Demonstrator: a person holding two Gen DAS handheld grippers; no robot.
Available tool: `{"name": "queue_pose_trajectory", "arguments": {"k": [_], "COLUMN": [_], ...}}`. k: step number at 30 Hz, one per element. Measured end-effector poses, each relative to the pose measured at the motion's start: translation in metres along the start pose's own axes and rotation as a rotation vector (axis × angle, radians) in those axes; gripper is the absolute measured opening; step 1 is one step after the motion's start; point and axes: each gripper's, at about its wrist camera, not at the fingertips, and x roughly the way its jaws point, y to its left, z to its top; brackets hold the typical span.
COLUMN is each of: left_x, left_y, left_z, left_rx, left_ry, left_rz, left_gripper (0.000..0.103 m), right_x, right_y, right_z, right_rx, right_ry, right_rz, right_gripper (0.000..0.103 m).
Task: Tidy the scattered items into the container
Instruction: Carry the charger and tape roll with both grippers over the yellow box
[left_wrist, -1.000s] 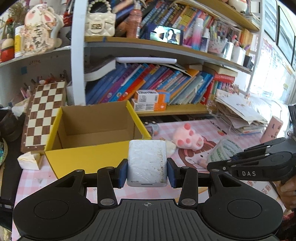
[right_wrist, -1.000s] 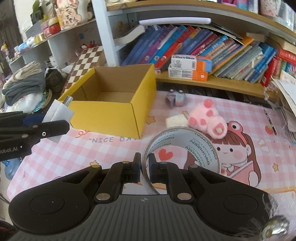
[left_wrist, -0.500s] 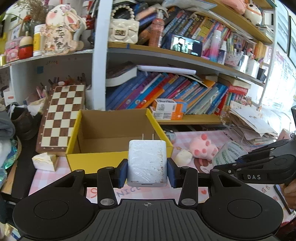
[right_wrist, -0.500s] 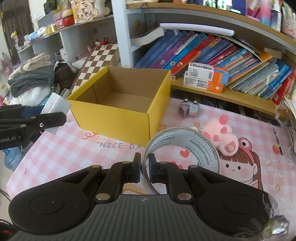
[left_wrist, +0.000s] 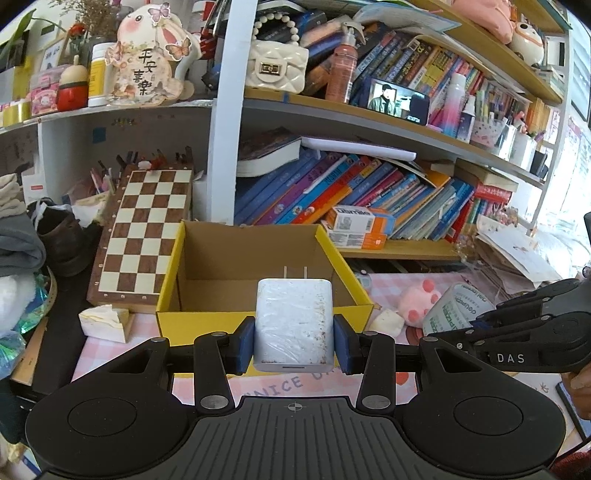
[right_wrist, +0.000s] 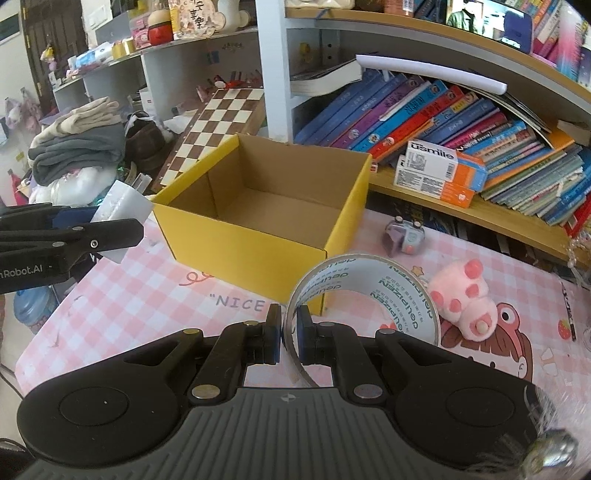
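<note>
My left gripper (left_wrist: 293, 345) is shut on a white wall charger (left_wrist: 293, 325), prongs forward, held above the table just in front of the open yellow cardboard box (left_wrist: 258, 321). My right gripper (right_wrist: 289, 336) is shut on the wall of a clear tape roll (right_wrist: 369, 291), held above the table at the box's (right_wrist: 236, 236) near right corner. The box is empty inside. On the pink mat lie a pink plush paw (right_wrist: 463, 299), a small grey-purple toy (right_wrist: 404, 236) and a white eraser-like block (left_wrist: 388, 321).
A chessboard (left_wrist: 144, 229) leans behind the box on the left. A low shelf of books with an orange and white carton (right_wrist: 439, 173) runs behind the mat. A cheese-shaped wedge (left_wrist: 103, 323) lies left of the box. Folded clothes (right_wrist: 77, 144) are piled at the far left.
Both grippers have risen and drawn back a little with their items; the box now looks lower and farther in both views. The grips have not changed.
</note>
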Motion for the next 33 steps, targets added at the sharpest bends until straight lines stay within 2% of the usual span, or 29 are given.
{"name": "queue_pose_trajectory", "arguments": {"k": [19,33], "left_x": [0.022,0.059], "left_y": [0.024,0.042], "left_z": [0.016,0.039], "left_rx": [0.009,0.032], "left_ry": [-0.01,-0.018], "left_rz": [0.021,0.033], "left_gripper": [0.041,0.041], "right_x": [0.024,0.059], "right_y": [0.006,0.013], "right_z": [0.04,0.083], "right_rx": [-0.061,-0.139], "right_ry": [-0.03,-0.054], "right_rz": [0.027,0.078], "right_gripper": [0.008,0.008]}}
